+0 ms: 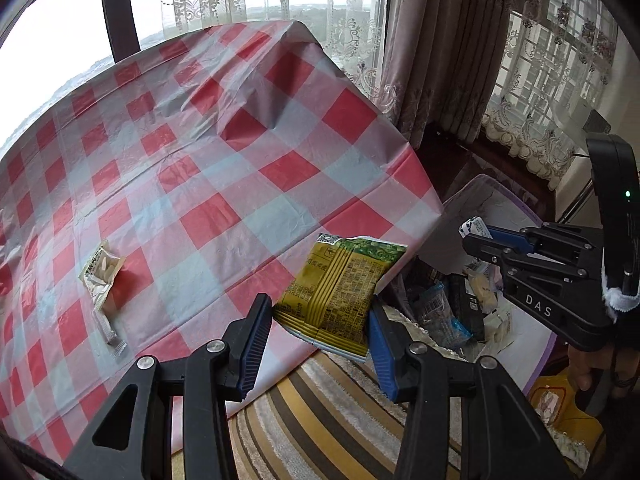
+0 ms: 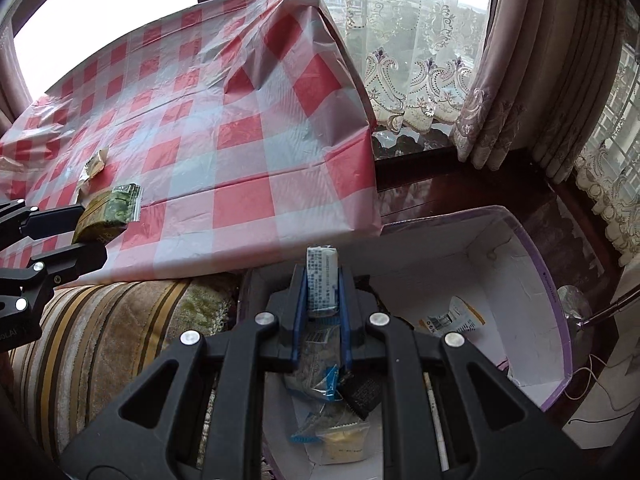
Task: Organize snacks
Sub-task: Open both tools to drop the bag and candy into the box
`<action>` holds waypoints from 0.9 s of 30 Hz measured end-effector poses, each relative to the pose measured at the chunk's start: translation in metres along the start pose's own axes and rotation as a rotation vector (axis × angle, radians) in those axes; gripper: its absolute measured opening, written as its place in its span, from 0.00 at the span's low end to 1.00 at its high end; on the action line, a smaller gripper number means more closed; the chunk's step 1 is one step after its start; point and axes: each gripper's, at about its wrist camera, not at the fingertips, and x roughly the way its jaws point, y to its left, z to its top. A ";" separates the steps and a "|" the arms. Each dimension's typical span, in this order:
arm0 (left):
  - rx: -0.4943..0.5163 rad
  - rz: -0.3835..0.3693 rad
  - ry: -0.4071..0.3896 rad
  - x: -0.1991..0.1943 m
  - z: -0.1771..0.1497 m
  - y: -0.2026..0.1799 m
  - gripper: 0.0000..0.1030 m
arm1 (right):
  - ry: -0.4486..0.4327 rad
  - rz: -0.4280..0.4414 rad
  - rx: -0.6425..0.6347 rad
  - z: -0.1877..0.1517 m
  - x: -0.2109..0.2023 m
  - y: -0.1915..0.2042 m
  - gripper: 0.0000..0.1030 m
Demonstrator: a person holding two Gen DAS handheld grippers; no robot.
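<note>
Checked red-and-white plastic covers the counter [image 1: 208, 152], and over on its left side one pale snack packet [image 1: 102, 276] lies flat with a smaller sachet [image 1: 110, 334] just beside it, neither yet collected. Moving right, the left claw [image 1: 318, 334] has its blue pads part-way apart, pressed on the two sides of a yellow-green snack bag [image 1: 340, 292], which hangs in the air right at the counter's near edge, over the striped sofa cushion [image 1: 320, 420] below. Further right, the right claw [image 2: 323, 288] is squeezed down as far as it goes on a slim white wrapped bar [image 2: 321, 280], held upright above the open white box [image 2: 520, 280] with the purple rim. Down in that box several packets already lie loose, a clear blue-edged wrapper [image 2: 320, 380] and a pale yellow one [image 2: 346, 446] among them. So I'd call this well along: two snacks are in the air on their way in, and two small ones on the counter are all I can see left. As for room, the box mouth is wide and its far half is nearly bare, so the bar has an easy drop. The left bag must clear the hanging cloth edge and the box's near wall, with the right claw close by.
</note>
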 end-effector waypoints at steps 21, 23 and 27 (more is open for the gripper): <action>0.122 -0.009 0.004 0.006 0.008 -0.080 0.76 | 0.013 -0.095 0.089 -0.013 -0.009 -0.045 0.66; 0.062 0.062 -0.001 0.005 0.010 -0.064 0.77 | 0.006 -0.099 0.074 -0.010 -0.009 -0.038 0.69; 0.005 0.222 -0.002 0.005 0.011 -0.038 0.77 | -0.027 -0.105 0.031 -0.004 -0.013 -0.018 0.74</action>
